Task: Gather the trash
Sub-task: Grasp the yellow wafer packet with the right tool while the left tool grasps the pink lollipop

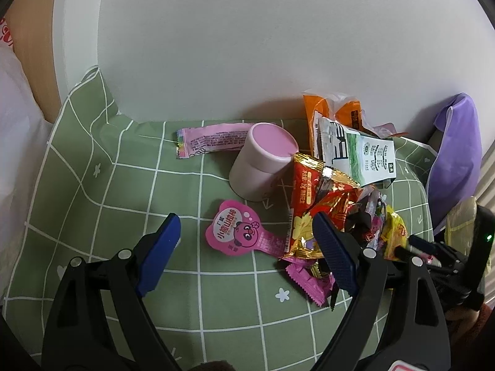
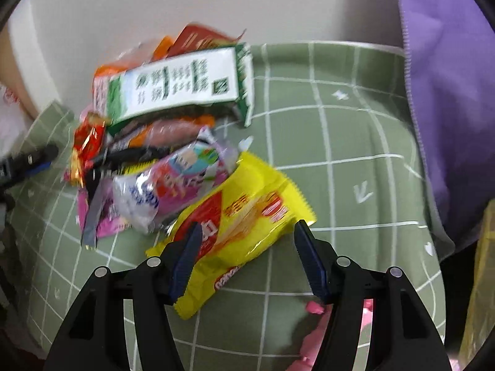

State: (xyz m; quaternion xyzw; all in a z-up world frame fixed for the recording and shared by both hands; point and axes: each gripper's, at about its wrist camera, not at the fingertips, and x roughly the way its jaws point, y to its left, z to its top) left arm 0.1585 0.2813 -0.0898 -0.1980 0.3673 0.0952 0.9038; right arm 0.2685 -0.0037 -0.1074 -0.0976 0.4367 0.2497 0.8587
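Observation:
A pile of snack wrappers lies on a green checked cloth (image 1: 130,182). In the left wrist view my left gripper (image 1: 247,232) is open, its jaws either side of a pink bear-shaped lid (image 1: 238,232); its right finger touches a red and gold wrapper (image 1: 312,198). A pink cup (image 1: 263,160) lies tipped behind, with a pink sachet (image 1: 213,139) and a green and white carton (image 1: 362,157). In the right wrist view my right gripper (image 2: 246,236) is open around a yellow packet (image 2: 244,219). The carton (image 2: 182,83) and a pink and white wrapper (image 2: 173,185) lie beyond.
A white wall (image 1: 247,46) rises just behind the cloth. A purple bag (image 2: 448,92) hangs at the right. A white plastic bag (image 1: 12,123) sits at the far left. Small pink wrappers (image 1: 309,281) lie near the left gripper's right finger.

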